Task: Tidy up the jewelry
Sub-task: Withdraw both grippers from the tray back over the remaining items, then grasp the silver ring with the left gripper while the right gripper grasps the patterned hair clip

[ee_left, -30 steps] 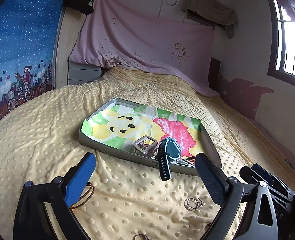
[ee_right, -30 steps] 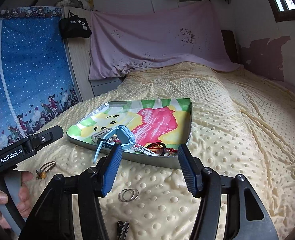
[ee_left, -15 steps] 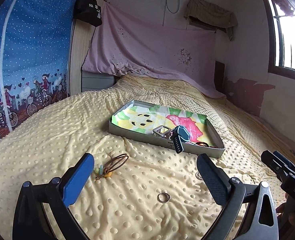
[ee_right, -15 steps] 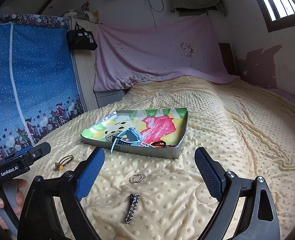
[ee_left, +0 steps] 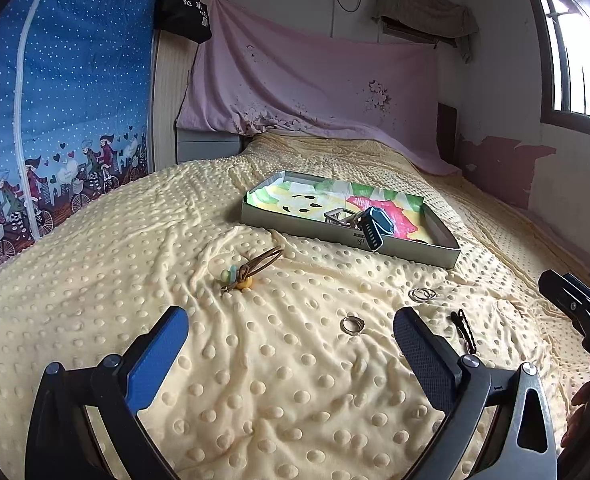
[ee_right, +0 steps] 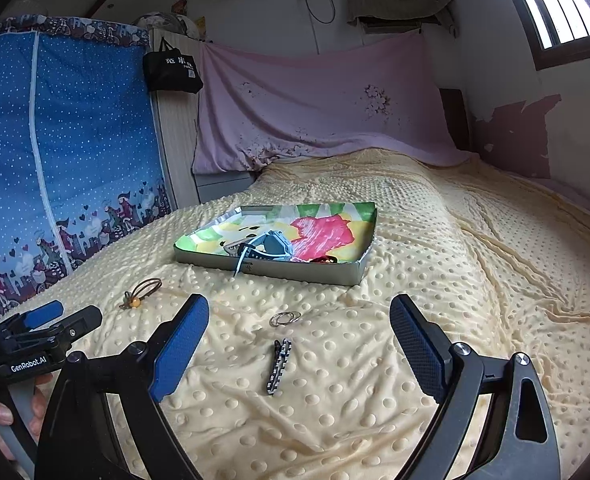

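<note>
Blue-padded left tongs (ee_left: 291,334) and right tongs (ee_right: 299,320) both gape wide, empty, above the blanket (ee_right: 435,264).

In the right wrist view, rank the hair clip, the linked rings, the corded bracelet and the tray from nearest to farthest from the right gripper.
Measured from the right gripper:
1. Hair clip, on the blanket between its open fingers.
2. Linked rings, just beyond the clip.
3. Corded bracelet, off to the left.
4. Tray, farthest, straight ahead.
</note>
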